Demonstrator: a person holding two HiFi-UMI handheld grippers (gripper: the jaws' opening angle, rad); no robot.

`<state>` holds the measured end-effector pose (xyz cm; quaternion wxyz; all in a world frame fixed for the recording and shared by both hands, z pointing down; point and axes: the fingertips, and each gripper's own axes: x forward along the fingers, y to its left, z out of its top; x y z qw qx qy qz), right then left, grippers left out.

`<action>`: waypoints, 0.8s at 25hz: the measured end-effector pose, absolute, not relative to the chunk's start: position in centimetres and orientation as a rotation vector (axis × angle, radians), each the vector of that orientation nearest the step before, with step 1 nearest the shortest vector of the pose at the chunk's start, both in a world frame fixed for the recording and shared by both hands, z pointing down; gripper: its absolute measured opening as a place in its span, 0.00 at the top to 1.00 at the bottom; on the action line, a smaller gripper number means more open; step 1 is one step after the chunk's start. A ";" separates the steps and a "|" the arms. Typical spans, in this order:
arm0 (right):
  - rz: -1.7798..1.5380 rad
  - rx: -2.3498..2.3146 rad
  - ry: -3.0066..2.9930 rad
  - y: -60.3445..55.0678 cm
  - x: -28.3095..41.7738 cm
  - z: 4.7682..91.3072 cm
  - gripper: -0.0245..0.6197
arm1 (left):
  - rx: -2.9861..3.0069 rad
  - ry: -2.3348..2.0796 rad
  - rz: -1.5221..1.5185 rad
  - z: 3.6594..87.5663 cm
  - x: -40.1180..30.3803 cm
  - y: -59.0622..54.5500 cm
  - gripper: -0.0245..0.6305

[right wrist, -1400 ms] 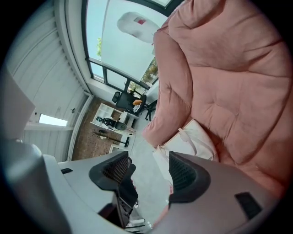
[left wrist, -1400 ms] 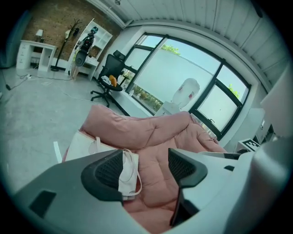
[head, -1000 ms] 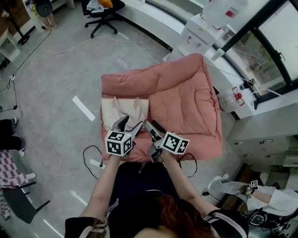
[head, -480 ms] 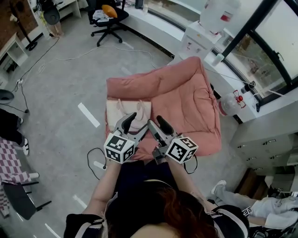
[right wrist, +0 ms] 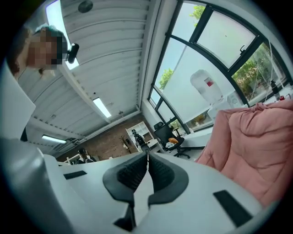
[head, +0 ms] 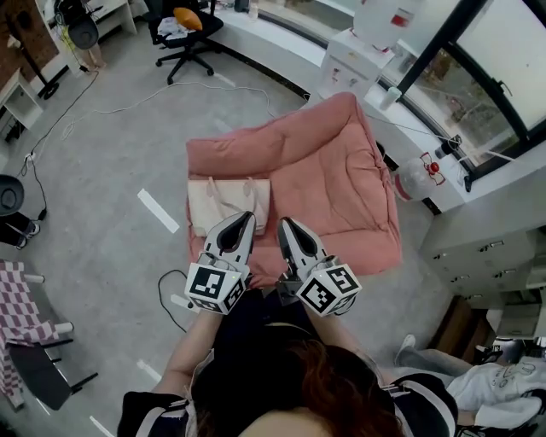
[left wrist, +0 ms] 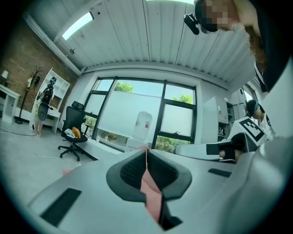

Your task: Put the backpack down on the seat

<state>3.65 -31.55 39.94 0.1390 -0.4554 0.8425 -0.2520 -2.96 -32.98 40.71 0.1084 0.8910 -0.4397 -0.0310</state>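
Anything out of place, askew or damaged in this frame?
Nothing stands out. The beige backpack lies flat at the left edge of the pink seat. The left gripper and right gripper are shut and empty. A loose cable trails on the floor nearby.

Pink cushioned seat (head: 328, 175): front edge hidden behind left gripper (head: 245, 218) and right gripper (head: 285, 224). Black swivel office chair (head: 198, 26), upper left: cropped by top edge.

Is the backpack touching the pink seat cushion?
Touching. The head view shows the backpack lying flat on the pink seat cushion, near its left edge.
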 end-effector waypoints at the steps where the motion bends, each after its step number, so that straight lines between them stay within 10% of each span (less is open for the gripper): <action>1: -0.727 -1.327 2.447 -31.4 3.5 40.2 0.90 | 2.626 -1.287 -0.084 40.8 -2.7 -32.9 0.93; 20: -0.837 -1.351 2.530 -31.7 0.6 43.0 0.91 | 2.549 -1.300 0.039 43.9 -3.6 -33.4 0.92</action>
